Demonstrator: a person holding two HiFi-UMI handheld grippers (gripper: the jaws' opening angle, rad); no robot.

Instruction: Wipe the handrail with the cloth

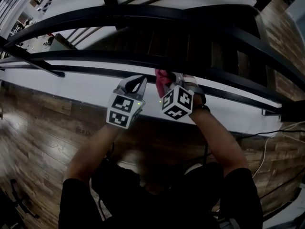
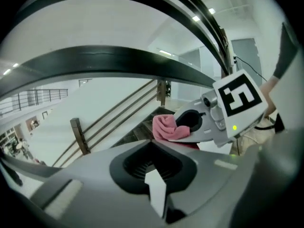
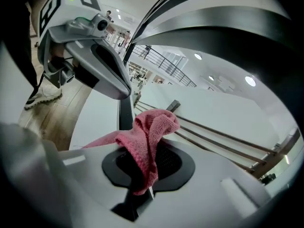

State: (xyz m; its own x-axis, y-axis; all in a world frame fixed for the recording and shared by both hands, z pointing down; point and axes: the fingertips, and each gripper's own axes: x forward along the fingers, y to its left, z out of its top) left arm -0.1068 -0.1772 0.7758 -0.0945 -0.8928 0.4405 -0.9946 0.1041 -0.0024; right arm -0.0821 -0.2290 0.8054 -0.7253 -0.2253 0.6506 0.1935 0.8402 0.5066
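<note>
Fingers [image 3: 213,175] of the right gripper [image 3: 145,186] were clamped on the pink cloth [image 3: 148,137]. The cloth bunched up above the seam between them, and 1 fold trailed toward 9 o'clock across the near finger. Fingers [image 2: 71,189] of the left gripper [image 2: 154,186] were pressed together with nothing between them.

In the head view, the 2 grippers sat side by side near the centre of the frame. The left gripper lay just beside the right gripper, at its 9 o'clock. Each was carried on 1 of the person's forearms [image 1: 221,142], which entered from 6 o'clock. The cloth stood out of the right gripper at 11 o'clock from its marker cube.

The black handrail [image 1: 143,18] curved across the frame at 12 o'clock from both grippers. A thinner lower rail [image 1: 224,82] ran just behind the cloth. Whether the cloth touched either rail could not be determined. Dark stairs [image 1: 181,44] showed between the rails at 1 o'clock.

In the left gripper view, the right gripper and the cloth appeared at 2 o'clock from the left fingers, close by and apart from them, with the handrail arching overhead. A wooden floor [image 1: 38,128] lay below the grippers, and a white cable [image 1: 267,151] crossed it at 4 o'clock.
</note>
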